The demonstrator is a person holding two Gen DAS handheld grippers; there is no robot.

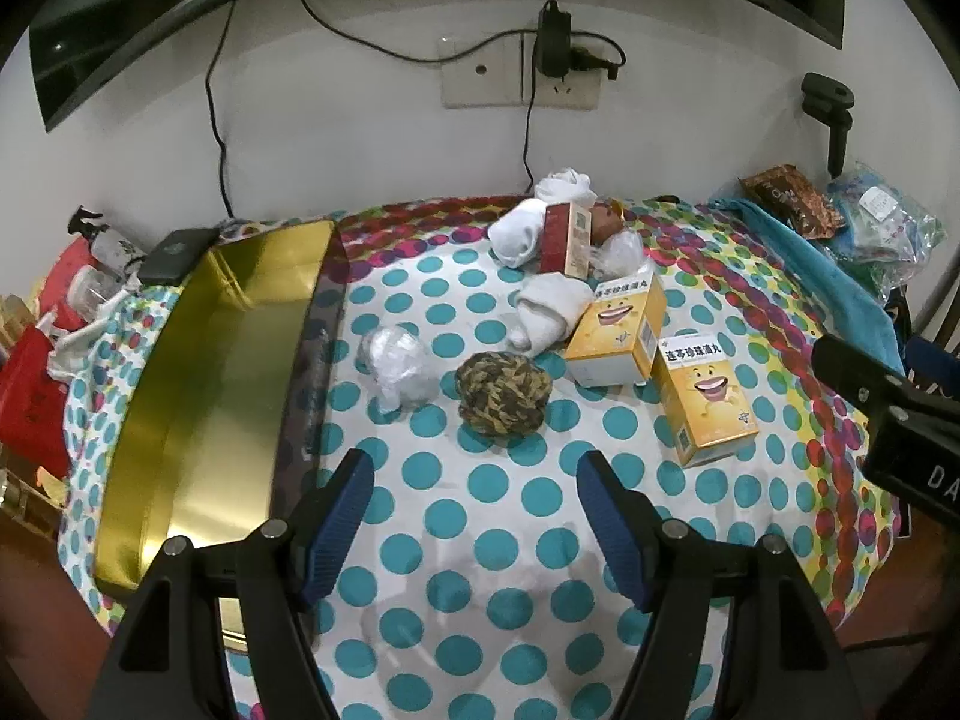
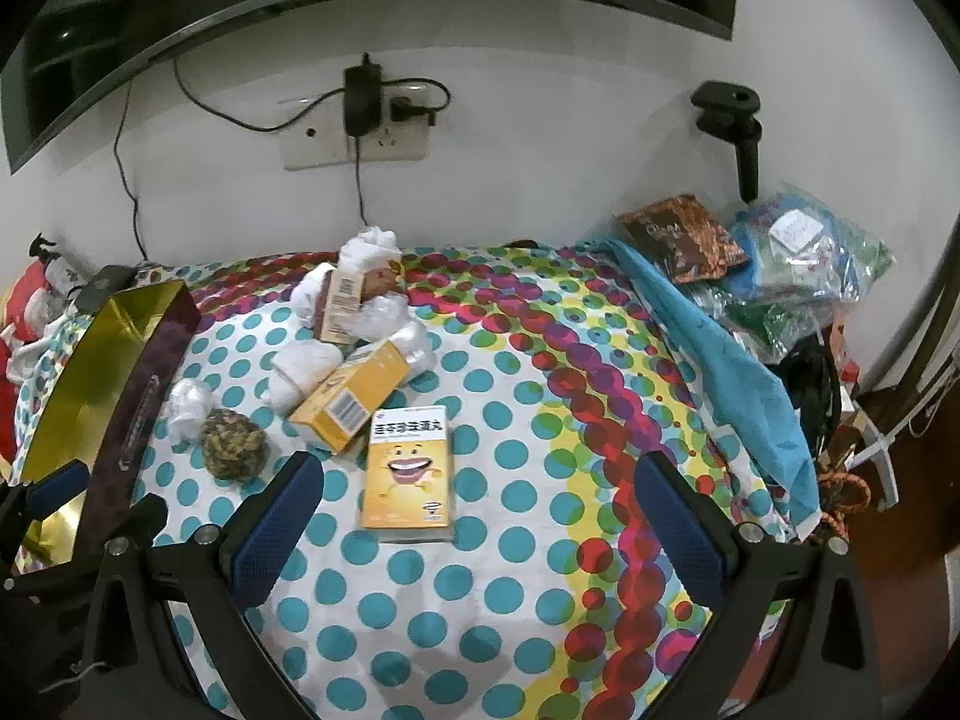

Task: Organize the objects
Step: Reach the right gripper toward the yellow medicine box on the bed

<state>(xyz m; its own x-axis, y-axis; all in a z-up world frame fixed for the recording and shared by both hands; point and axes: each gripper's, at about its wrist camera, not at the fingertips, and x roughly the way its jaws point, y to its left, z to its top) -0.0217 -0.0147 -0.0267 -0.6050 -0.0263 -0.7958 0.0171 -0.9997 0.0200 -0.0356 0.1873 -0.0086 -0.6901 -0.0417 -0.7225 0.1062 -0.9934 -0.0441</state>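
Both tongs, the left gripper [image 1: 474,486] and right gripper [image 2: 477,510], gaped empty. The rope ball [image 1: 503,393] lay just ahead of the left; pinched off-centre, it might roll away from the gold tray [image 1: 198,396] on its left.

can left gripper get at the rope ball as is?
Likely yes. The left gripper is open and empty, the rope ball sits just ahead on bare cloth, apart from the plastic wad.
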